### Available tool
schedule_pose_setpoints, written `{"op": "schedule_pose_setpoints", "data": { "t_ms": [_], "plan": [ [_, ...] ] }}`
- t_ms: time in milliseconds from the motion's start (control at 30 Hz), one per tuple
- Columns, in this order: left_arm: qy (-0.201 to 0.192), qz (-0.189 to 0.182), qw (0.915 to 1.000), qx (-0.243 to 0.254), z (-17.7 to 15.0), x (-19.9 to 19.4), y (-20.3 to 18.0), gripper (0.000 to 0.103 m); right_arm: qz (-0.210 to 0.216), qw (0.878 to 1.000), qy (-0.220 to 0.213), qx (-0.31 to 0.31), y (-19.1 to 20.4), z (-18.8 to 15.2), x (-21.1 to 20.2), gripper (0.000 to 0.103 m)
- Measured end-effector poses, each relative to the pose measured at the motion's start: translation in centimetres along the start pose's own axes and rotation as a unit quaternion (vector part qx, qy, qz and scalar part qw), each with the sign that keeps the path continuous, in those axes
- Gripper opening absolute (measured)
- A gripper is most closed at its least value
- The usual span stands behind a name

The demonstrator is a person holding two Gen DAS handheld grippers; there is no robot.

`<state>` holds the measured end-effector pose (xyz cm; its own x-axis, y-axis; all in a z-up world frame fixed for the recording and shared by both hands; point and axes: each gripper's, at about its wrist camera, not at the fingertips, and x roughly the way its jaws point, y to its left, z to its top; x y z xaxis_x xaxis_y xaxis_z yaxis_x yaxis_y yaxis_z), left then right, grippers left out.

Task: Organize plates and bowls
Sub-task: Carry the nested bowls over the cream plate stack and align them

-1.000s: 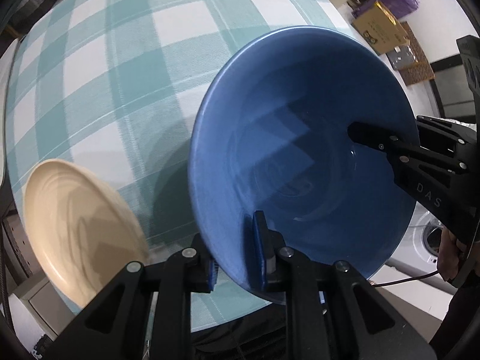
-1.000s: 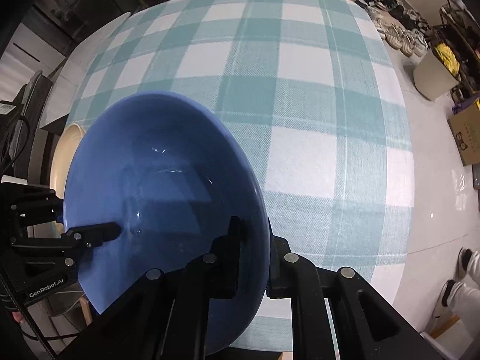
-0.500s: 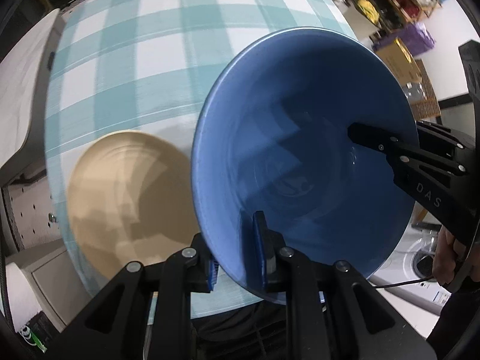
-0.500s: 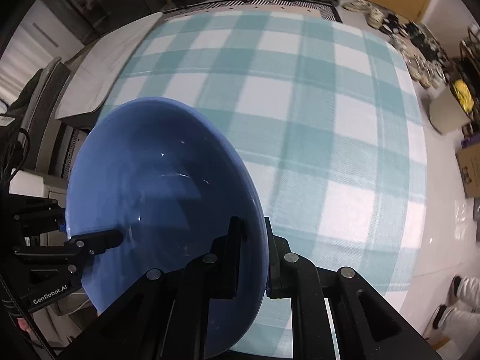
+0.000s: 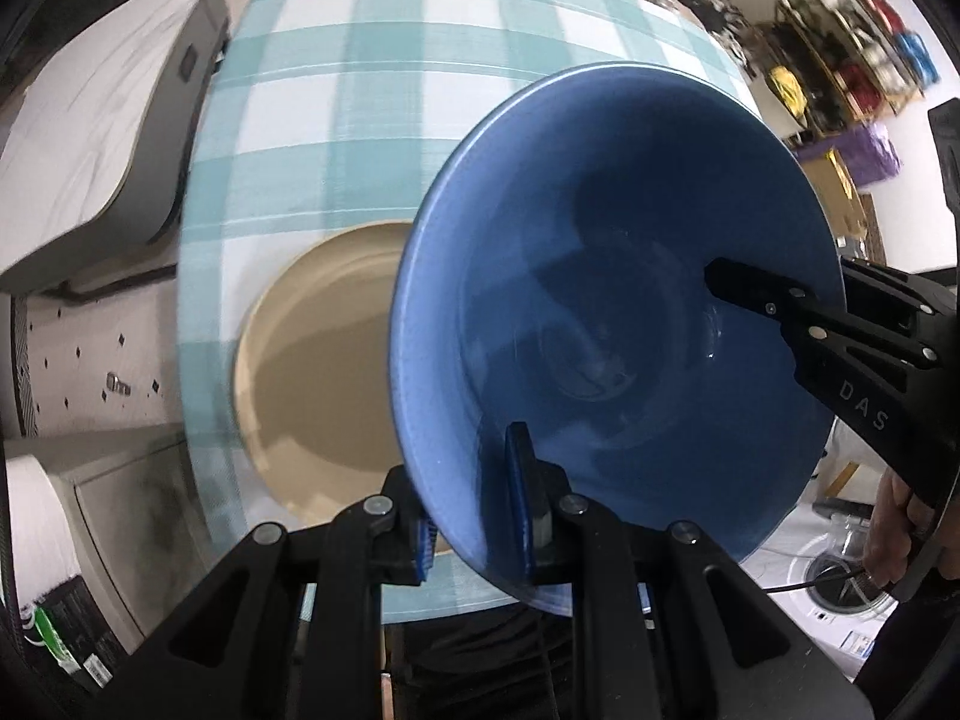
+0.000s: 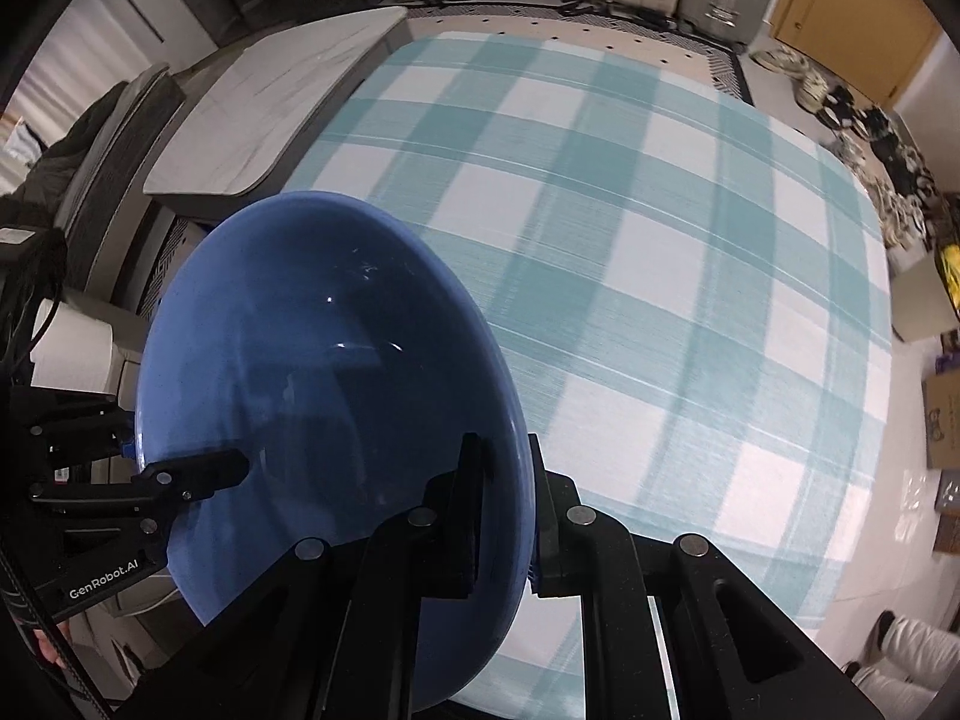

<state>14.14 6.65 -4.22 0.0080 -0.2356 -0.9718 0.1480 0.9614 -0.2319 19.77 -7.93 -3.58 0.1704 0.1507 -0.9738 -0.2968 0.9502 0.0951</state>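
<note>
The checked tablecloth (image 5: pixel 372 138) covers the table; beyond it lie a pale slab-topped unit and cluttered shelves. On the cloth near its front edge sits the beige plate (image 5: pixel 312 360), the landmark. The blue bowl (image 5: pixel 612 312) hangs above the cloth, overlapping the plate's right side, so the plate lies left and below. The left gripper (image 5: pixel 474 516) clamps the bowl's near rim; the right gripper (image 6: pixel 507 516) pinches the opposite rim. Both are equally near.
</note>
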Motion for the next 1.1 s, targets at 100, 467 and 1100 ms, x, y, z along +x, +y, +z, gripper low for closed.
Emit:
{"op": "schedule_pose_setpoints", "data": {
  "t_ms": [100, 467, 1100],
  "plan": [
    [-0.004, 0.0, 0.9999, -0.013, -0.3, -0.3, 1.4, 0.017, 0.004, 1.0, 0.0, -0.011, 1.6, 0.7, 0.3, 0.011],
    [-0.005, 0.003, 0.9986, -0.052, -2.0, 0.1, 6.0, 0.017, 0.009, 0.999, 0.015, -0.038, 6.3, 1.3, 2.9, 0.01],
    [-0.016, 0.008, 0.9963, -0.084, -3.4, 2.5, 9.0, 0.017, 0.012, 0.998, 0.033, -0.06, 9.0, -0.1, 6.9, 0.01]
  ]
}}
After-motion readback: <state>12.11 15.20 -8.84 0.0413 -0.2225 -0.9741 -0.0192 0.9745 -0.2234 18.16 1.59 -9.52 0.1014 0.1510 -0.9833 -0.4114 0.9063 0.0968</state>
